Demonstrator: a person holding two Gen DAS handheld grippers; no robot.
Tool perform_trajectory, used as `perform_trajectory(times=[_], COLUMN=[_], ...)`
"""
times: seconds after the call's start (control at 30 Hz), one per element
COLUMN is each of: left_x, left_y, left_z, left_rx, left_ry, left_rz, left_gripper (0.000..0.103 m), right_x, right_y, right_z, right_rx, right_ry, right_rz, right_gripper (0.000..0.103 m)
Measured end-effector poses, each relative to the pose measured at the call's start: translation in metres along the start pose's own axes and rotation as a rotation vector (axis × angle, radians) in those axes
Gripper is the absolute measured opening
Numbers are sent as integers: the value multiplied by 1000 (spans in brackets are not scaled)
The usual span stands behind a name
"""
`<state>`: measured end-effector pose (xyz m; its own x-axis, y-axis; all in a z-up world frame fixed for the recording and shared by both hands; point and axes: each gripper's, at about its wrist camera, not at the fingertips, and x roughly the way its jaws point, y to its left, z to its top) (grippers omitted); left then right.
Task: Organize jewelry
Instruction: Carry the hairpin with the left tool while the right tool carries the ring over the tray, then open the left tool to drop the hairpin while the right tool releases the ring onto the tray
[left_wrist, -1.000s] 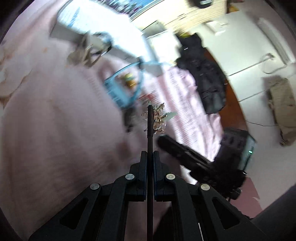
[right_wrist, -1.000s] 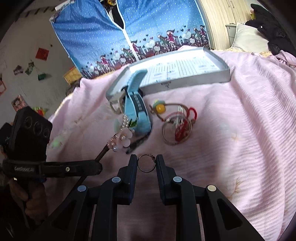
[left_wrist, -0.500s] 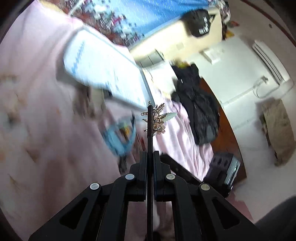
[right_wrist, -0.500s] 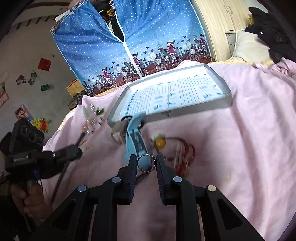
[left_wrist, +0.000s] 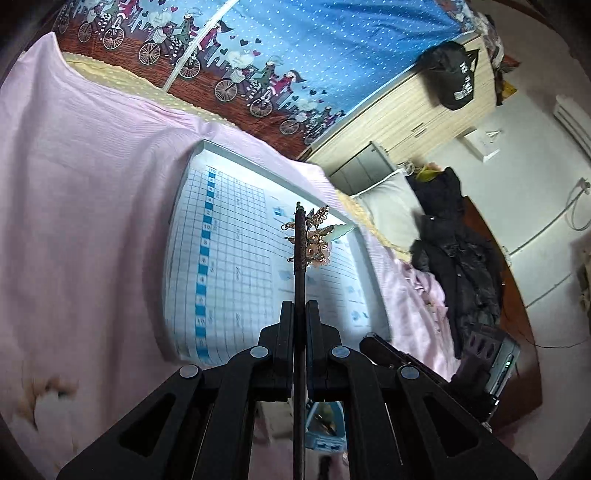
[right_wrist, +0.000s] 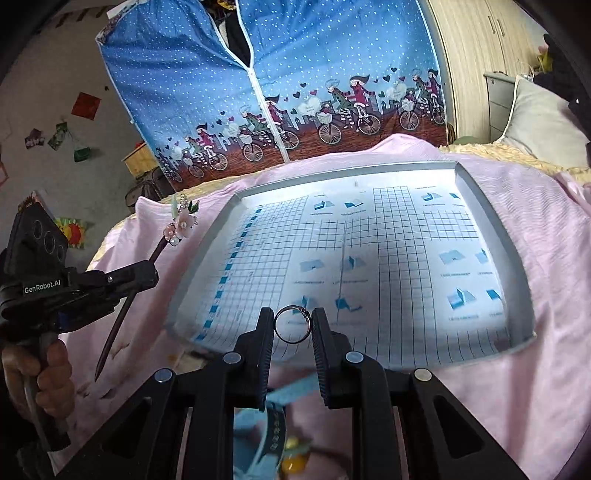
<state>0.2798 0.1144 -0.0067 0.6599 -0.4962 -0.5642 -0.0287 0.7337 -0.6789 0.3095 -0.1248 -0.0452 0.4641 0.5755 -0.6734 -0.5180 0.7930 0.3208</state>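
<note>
My left gripper (left_wrist: 299, 306) is shut on a dark hair stick (left_wrist: 299, 280) topped with pink flowers and beads; its tip hangs over the shallow tray (left_wrist: 229, 258) lined with gridded paper. From the right wrist view the same hair stick (right_wrist: 155, 254) shows in the left gripper (right_wrist: 142, 275) beside the tray's left rim (right_wrist: 201, 254). My right gripper (right_wrist: 293, 325) is shut on a thin silver ring (right_wrist: 293, 324), held above the tray's near edge. A light blue watch strap (right_wrist: 271, 417) and a yellow bead (right_wrist: 293, 463) lie on the pink blanket beneath it.
The tray rests on a pink blanket (right_wrist: 554, 369) over a bed. A blue bicycle-print fabric wardrobe (right_wrist: 277, 92) stands behind. A pillow (right_wrist: 543, 114) and dark clothes (left_wrist: 458, 258) lie toward the right. A person's hand (right_wrist: 33, 373) grips the left tool.
Both grippers have moved forward from the jewelry pile to over the tray. The left one lifted the hair stick off the blanket; the right one still carries the ring.
</note>
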Motion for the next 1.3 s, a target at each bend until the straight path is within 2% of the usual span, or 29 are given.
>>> perform_trajectory(times=[0.17, 0.3, 0.4, 0.43, 0.53, 0.67, 0.73, 0.8, 0.87, 0.93, 0.97, 1.03, 1.07, 1.2, 1.3], left_x=[33, 52, 57, 59, 60, 48, 35, 18, -1, -19, -28, -41, -51, -93, -117], left_y=[16, 28, 32, 33, 35, 29, 20, 12, 6, 0, -5, -14, -19, -44, -56], left_z=[17, 16, 16, 16, 13, 6, 2, -3, -10, -19, -24, -35, -43, -73, -98], left_rx=[25, -20, -25, -26, -37, -32, 9, 38, 51, 70, 91, 139, 171, 276, 329], left_ry=[50, 111, 143, 153, 186, 202, 183, 145, 98, 59, 46, 30, -1, -175, -277], left_rz=[71, 92, 140, 162, 208, 224, 219, 211, 191, 171, 166, 177, 185, 161, 172], left_gripper=[3, 3, 3, 3, 4, 7, 22, 53, 66, 68, 69, 90, 102, 102, 102], right_x=[29, 40, 40, 40, 35, 19, 4, -11, -29, -46, -55, -71, -81, -111, -130], right_y=[-10, -11, -10, -9, -5, 4, 8, 13, 21, 29, 34, 42, 48, 70, 85], right_z=[1, -8, -13, -13, -13, -18, -22, -25, -31, -35, -38, -43, -47, -59, -71], right_rx=[-4, -17, -22, -26, -23, -53, -53, -48, -47, -55, -58, -54, -50, -71, -105], right_ry=[47, 80, 73, 73, 71, 40, 0, -40, -86, -132, -157, -206, -238, -326, -381], right_rz=[-32, -86, -115, -123, -132, -159, -169, -175, -178, -181, -184, -197, -203, -207, -230], right_gripper=[20, 20, 20, 22, 46, 51, 61, 68, 80, 85, 92, 103, 103, 103, 103])
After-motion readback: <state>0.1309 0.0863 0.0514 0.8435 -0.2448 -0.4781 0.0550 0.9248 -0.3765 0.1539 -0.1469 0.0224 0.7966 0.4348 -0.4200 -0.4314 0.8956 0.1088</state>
